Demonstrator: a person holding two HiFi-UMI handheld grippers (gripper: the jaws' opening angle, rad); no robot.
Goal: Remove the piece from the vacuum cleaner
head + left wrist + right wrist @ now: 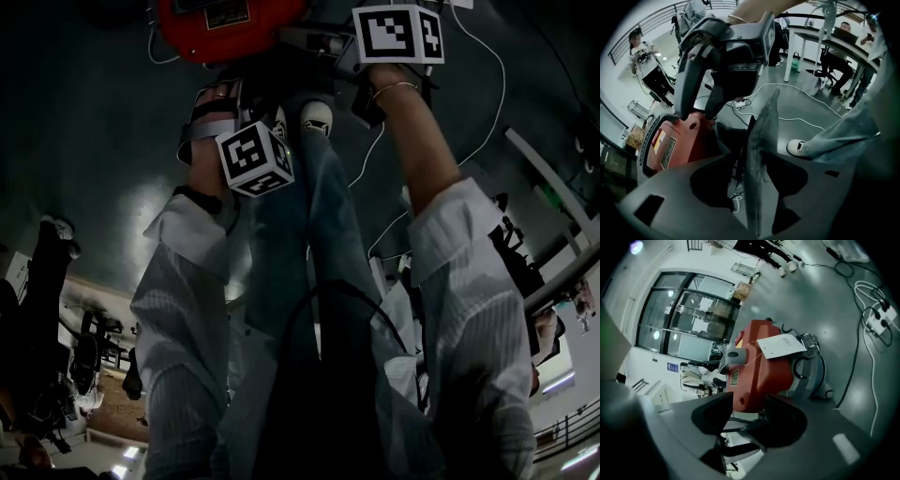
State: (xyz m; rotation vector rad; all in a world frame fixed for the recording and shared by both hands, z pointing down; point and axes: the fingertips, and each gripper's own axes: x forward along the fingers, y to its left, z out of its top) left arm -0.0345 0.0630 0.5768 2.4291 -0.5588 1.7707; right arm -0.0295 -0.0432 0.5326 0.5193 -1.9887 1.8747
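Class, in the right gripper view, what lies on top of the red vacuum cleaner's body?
A white paper tag lies flat on the red vacuum cleaner. The patch of red casing under the tag is covered, so it cannot be seen.

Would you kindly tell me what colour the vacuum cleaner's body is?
Red; the vacuum cleaner shows best in the right gripper view.

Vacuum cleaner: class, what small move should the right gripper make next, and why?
Probably ease the right gripper forward to the vacuum cleaner: its jaws stand open with nothing gripped, and the red body lies straight ahead, not touched. Which piece comes off, the views don't show.
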